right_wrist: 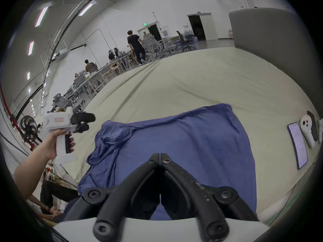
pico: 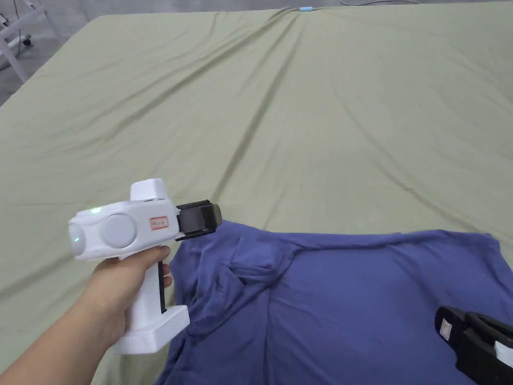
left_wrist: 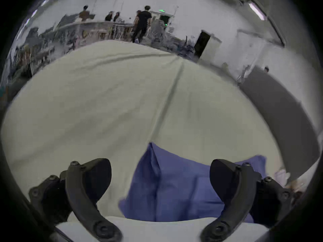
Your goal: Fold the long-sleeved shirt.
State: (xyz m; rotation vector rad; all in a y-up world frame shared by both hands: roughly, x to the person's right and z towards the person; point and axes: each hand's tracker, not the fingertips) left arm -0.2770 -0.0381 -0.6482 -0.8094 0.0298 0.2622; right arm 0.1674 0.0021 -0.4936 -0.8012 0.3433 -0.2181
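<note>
A blue long-sleeved shirt [pico: 350,301] lies partly folded on the green sheet, with a bunched sleeve and wrinkles at its left end [right_wrist: 111,137]. A hand holds my white left gripper [pico: 203,218] in the air just over the shirt's far left corner. In the left gripper view it [left_wrist: 160,169] stands wide open with nothing between the jaws, and the blue cloth [left_wrist: 174,184] lies below. My right gripper [pico: 445,323] hovers over the shirt's near right part. Its tips [right_wrist: 160,155] meet with no cloth seen between them.
The green sheet [pico: 300,125] covers a large table stretching far ahead and to the left. A phone [right_wrist: 298,148] and a white controller [right_wrist: 307,132] lie near the right edge. A grey partition [right_wrist: 262,29] stands at the right, and several people are at desks far behind.
</note>
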